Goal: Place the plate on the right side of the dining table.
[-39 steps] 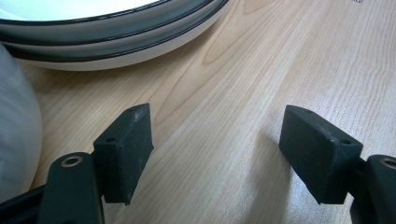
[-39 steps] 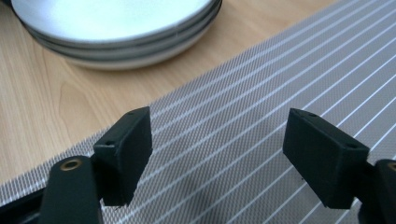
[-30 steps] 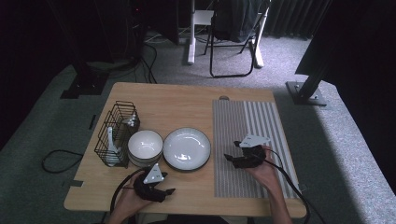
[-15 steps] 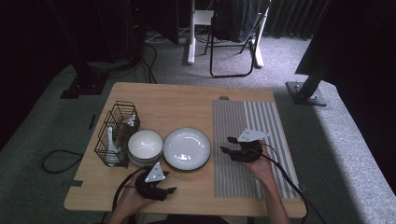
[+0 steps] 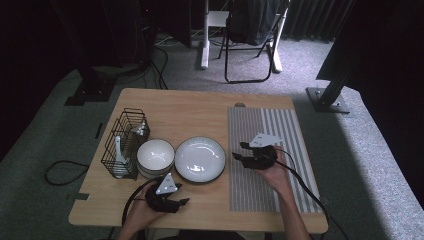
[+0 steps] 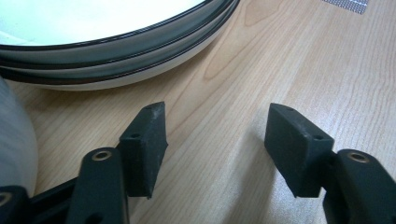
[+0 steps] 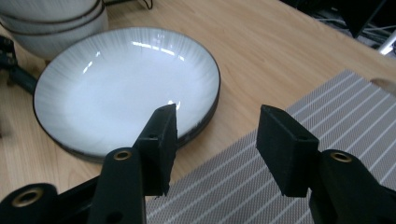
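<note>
Tongs first: right tongs (image 5: 241, 151) sit mid-right of the high view, over the left edge of the striped mat (image 5: 285, 125), jaws apart w/ nothing between; they've just been closing somewhat, still a clear gap. In the right gripper view the right tongs (image 7: 215, 135) show the left jaw over the near rim of the plate stack (image 7: 126, 88) and the right jaw over the mat (image 7: 327, 121); not touching either, as far as I can tell.

Left tongs (image 5: 181, 202) are at bottom centre-left of the high view, low on the worktop (image 5: 200, 107), jaws apart, empty. In the left gripper view the left tongs (image 6: 215, 135) have bare wood between the jaws; plate rims (image 6: 116, 51) lie across the upper left, just beyond the jaw tips, apart from them.

Plate stack (image 5: 200, 159) is centre of the high view, on the worktop just left of the mat. Bowl stack (image 5: 155, 156) is just left of it, v. close. Black wire rack (image 5: 125, 142) is at far left, beside the bowls, w/ white utensils in it.
</note>
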A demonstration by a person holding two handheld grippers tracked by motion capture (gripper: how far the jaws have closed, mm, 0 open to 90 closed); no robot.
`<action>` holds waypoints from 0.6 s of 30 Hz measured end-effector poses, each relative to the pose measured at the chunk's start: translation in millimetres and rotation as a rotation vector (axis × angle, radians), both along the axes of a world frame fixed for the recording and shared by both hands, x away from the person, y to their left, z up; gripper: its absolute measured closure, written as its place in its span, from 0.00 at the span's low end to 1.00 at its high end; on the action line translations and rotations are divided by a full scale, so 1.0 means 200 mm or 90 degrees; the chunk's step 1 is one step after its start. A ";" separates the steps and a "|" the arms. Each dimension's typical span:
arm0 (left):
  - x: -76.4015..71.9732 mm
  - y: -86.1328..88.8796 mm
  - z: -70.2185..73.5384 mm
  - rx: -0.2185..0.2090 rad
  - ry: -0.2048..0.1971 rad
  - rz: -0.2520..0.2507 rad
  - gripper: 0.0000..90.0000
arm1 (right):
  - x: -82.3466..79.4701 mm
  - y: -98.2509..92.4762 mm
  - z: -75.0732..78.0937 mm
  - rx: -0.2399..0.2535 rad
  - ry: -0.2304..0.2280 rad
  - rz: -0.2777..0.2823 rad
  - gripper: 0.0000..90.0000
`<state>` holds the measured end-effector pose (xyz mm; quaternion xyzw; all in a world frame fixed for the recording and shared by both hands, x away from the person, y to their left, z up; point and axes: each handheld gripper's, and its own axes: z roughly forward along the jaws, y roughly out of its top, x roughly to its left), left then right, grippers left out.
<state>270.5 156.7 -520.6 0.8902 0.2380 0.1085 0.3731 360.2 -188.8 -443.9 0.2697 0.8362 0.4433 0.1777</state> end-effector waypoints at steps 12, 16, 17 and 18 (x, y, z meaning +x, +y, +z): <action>-0.01 -0.02 0.01 0.011 -0.005 0.004 0.53 | 0.06 0.07 0.03 0.023 -0.002 0.015 0.64; -0.01 -0.01 0.02 0.002 -0.014 0.010 0.54 | 0.08 0.10 0.04 0.011 -0.003 0.015 0.65; -0.01 -0.01 0.03 0.000 -0.017 0.009 0.54 | 0.08 0.11 0.04 0.008 -0.005 0.019 0.65; -0.01 -0.01 0.03 -0.003 -0.020 0.008 0.55 | 0.09 0.12 0.05 0.006 -0.005 0.020 0.65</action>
